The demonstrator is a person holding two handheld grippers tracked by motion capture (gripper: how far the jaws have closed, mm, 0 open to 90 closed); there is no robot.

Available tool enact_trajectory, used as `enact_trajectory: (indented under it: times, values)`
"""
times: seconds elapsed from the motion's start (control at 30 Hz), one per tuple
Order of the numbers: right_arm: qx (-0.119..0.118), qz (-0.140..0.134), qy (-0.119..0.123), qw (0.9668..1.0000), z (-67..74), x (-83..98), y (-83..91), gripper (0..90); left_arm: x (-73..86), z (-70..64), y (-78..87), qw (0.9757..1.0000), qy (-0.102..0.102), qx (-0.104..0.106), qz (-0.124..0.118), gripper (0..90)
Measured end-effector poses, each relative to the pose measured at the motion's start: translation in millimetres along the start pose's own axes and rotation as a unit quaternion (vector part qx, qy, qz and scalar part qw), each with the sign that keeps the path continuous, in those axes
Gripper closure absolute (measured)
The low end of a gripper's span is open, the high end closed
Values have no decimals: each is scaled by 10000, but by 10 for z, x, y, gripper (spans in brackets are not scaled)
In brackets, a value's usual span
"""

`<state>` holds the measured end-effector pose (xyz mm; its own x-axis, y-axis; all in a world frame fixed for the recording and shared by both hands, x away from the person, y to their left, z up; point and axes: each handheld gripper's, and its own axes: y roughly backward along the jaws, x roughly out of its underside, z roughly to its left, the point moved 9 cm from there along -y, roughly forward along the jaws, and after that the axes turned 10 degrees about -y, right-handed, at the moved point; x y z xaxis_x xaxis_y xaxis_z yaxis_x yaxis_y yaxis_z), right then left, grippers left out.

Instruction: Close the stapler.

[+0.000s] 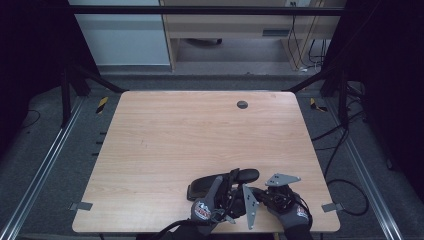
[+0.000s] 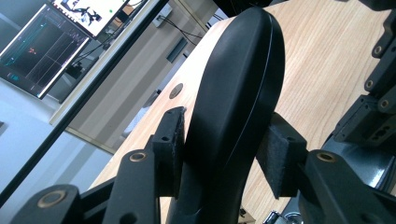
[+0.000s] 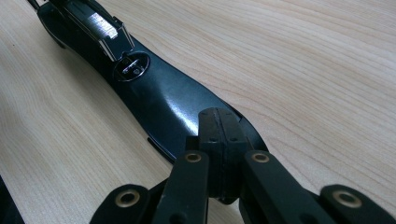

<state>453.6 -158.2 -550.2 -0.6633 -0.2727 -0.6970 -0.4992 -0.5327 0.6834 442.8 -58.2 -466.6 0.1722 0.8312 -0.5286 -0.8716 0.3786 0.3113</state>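
We have the black stapler (image 1: 225,183) between the barely parted left gripper (image 2: 224,154) pads while the right gripper (image 3: 219,140), shut empty, rests on it; next we free it

1 black stapler (image 1: 223,182), 2 tools, 1 table (image 1: 165,145)

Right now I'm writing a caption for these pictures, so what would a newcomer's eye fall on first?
A long glossy black stapler near the front edge of the pale wooden table, worked by two gloved hands. The left gripper straddles its rounded body, one pad against it and the other just off it. The right gripper has its pads closed together over the stapler's end.
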Motion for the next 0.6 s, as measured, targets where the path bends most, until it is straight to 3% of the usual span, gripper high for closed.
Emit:
enact_trajectory:
  times: [0.6]
  values:
    - [86,-23,-58,9999,-37,0,14,900,-8,-116,-60,9998,-155,46,72,531]
